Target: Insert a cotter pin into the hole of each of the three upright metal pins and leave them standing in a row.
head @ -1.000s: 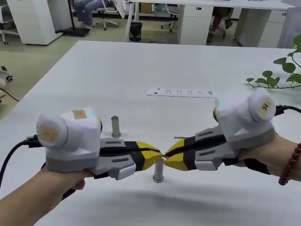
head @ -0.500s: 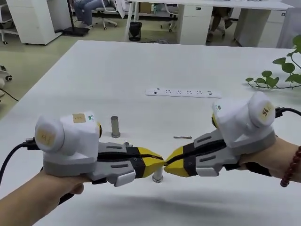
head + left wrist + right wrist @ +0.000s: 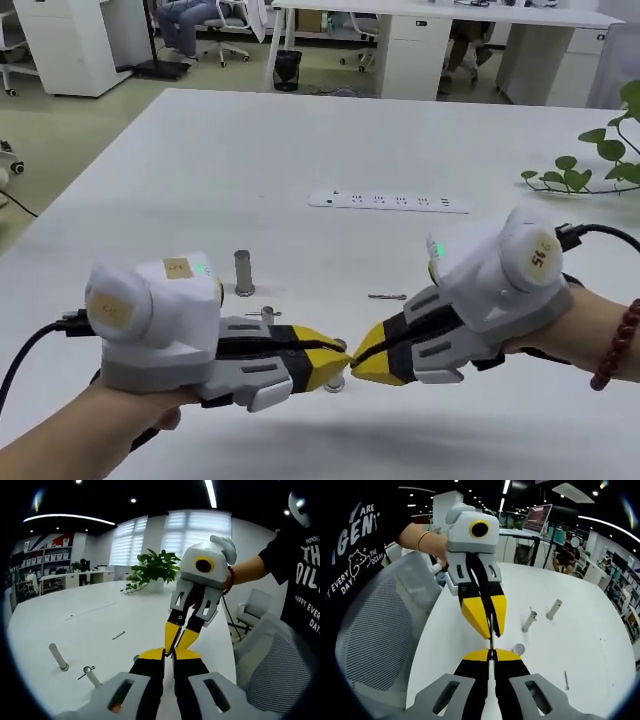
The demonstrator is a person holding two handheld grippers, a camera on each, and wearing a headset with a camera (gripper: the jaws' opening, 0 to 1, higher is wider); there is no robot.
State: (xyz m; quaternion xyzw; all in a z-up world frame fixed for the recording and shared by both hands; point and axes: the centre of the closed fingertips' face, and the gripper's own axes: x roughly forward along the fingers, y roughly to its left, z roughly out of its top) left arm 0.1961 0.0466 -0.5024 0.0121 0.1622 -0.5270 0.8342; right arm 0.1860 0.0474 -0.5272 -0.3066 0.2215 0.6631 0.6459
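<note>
My left gripper and right gripper meet tip to tip, both shut on one thin cotter pin that bridges their yellow jaws. In the right gripper view the left gripper comes in from above, and in the left gripper view the right gripper does the same. Just below the tips stands an upright metal pin, seen from its top. A second pin has a cotter pin through it. A third pin stands bare. A loose cotter pin lies flat on the white table.
A white power strip lies across the middle of the table, beyond the pins. A trailing green plant sits at the right edge. Cables run back from both grippers. A mesh chair stands at the near table edge.
The right gripper has tilted down and shifted slightly left. The jaw tips have stayed together and sunk a little closer to the pin beneath them.
</note>
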